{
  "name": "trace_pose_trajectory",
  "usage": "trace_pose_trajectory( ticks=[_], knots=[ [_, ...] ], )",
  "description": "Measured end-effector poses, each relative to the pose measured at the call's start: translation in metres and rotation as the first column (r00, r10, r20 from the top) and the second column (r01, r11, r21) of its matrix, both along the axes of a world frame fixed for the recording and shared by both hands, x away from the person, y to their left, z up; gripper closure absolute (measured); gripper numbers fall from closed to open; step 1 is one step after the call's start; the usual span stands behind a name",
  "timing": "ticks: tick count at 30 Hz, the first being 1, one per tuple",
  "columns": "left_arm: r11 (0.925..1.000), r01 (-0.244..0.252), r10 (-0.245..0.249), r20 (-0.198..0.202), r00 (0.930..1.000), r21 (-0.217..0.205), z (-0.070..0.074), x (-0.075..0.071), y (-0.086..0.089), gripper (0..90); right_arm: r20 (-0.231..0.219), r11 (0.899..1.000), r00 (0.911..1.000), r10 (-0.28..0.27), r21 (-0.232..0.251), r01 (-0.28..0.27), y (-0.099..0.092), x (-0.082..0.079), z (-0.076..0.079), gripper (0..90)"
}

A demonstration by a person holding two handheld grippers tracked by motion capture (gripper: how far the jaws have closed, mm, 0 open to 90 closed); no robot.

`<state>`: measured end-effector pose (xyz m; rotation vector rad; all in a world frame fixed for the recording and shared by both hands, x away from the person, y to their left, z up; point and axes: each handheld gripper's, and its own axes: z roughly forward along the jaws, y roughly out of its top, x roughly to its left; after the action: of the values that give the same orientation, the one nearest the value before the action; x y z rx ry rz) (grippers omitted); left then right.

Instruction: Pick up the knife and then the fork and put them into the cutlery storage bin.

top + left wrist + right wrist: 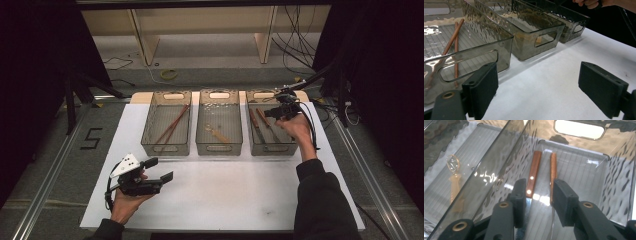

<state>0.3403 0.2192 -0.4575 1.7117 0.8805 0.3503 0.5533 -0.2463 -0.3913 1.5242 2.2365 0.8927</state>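
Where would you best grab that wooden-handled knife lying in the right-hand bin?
Probably by its wooden handle, coming straight down from above. The knife lies flat on the bin floor, walls block the sides, and the handle looks thicker than the thin blade.

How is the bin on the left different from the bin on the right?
The left bin holds two long brown chopsticks; the right bin holds two wooden-handled knives. The right gripper hangs over the right bin; none is over the left bin. Both bins are clear, smoky plastic with cut-out handles.

three bins point(219, 131) abreast, white mat point(225, 192) bare
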Motion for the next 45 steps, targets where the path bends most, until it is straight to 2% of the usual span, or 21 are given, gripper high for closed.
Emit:
trace_pose_trajectory(
  ticks=[10, 21, 29, 36, 45],
  knots=[
    [1.0000, 0.001, -0.001, 0.000, 1.0000, 0.001, 0.000, 0.000, 0.000, 15.8, 0.009, 0.999, 0.9997, 0.021, 0.029, -0.021, 0.002, -0.006, 0.000, 53.5],
    [1.0000, 0.004, -0.004, 0.000, 1.0000, 0.004, 0.000, 0.000, 0.000, 15.8, 0.052, 0.996, 0.9975, 0.048, 0.070, -0.052, 0.009, -0.019, 0.008, 44.1],
    [1.0000, 0.004, -0.004, -0.001, 1.0000, 0.004, 0.000, 0.000, -0.001, 15.8, 0.087, 0.992, 0.9935, 0.073, 0.096, -0.081, 0.018, -0.034, 0.012, 36.7],
    [1.0000, 0.004, -0.004, -0.003, 1.0000, 0.004, 0.000, 0.000, -0.001, 15.8, 0.130, 0.985, 0.9869, 0.096, 0.132, -0.113, 0.027, -0.051, 0.018, 32.9],
    [1.0000, 0.004, -0.004, -0.004, 1.0000, 0.004, 0.000, 0.000, -0.001, 15.8, 0.162, 0.979, 0.9796, 0.119, 0.147, -0.143, 0.037, -0.069, 0.019, 31.0]
  ],
)
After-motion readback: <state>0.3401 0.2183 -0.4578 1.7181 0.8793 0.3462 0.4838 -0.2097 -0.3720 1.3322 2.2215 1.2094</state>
